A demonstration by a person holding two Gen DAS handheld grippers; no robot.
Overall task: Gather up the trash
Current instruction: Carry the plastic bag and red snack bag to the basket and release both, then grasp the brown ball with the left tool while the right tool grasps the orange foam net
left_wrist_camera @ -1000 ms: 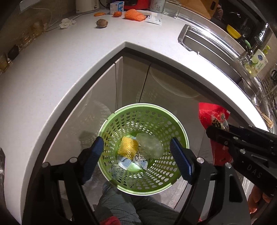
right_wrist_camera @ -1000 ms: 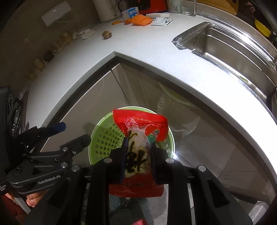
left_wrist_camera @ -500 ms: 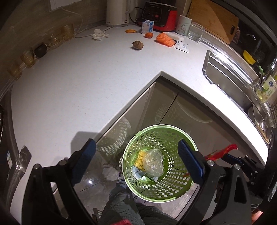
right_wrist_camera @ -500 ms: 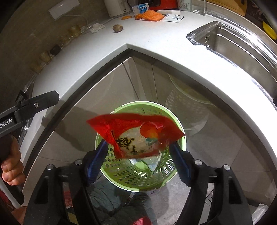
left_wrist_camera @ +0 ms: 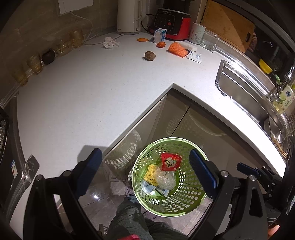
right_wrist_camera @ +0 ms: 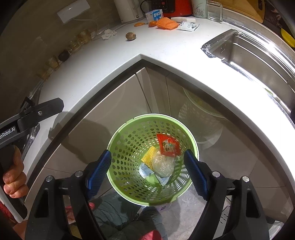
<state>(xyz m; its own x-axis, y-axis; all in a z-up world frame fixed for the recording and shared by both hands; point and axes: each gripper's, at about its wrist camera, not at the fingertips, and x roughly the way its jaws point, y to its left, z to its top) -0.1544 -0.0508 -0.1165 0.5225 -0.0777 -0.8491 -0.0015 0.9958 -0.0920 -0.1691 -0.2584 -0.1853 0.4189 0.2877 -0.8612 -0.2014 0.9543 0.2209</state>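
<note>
Wrapper (right_wrist_camera: 168, 144), red with dark lettering, no longer sits clamped in the right gripper (right_wrist_camera: 147, 173) as it did a second ago; it now lies inside the green perforated basket (right_wrist_camera: 129, 147), against the far wall, on top of a yellow foam net (right_wrist_camera: 148, 157), a clear crumpled bag (right_wrist_camera: 163, 164) and a blue scrap. The right gripper's jaws are opening, nothing between them, hanging above the basket. The left gripper (left_wrist_camera: 145, 172) has risen and gapes wide, empty too.

Counter (left_wrist_camera: 83, 96) is white and L-shaped, with glossy cabinet doors below and the basket on the floor at the inner corner. From left to right stand amber glasses (left_wrist_camera: 70, 41), a crumpled tissue (left_wrist_camera: 110, 42), a white kettle (left_wrist_camera: 129, 16), a brown round fruit (left_wrist_camera: 149, 55), orange foam netting (left_wrist_camera: 177, 49) and a steel sink (left_wrist_camera: 243, 92).
</note>
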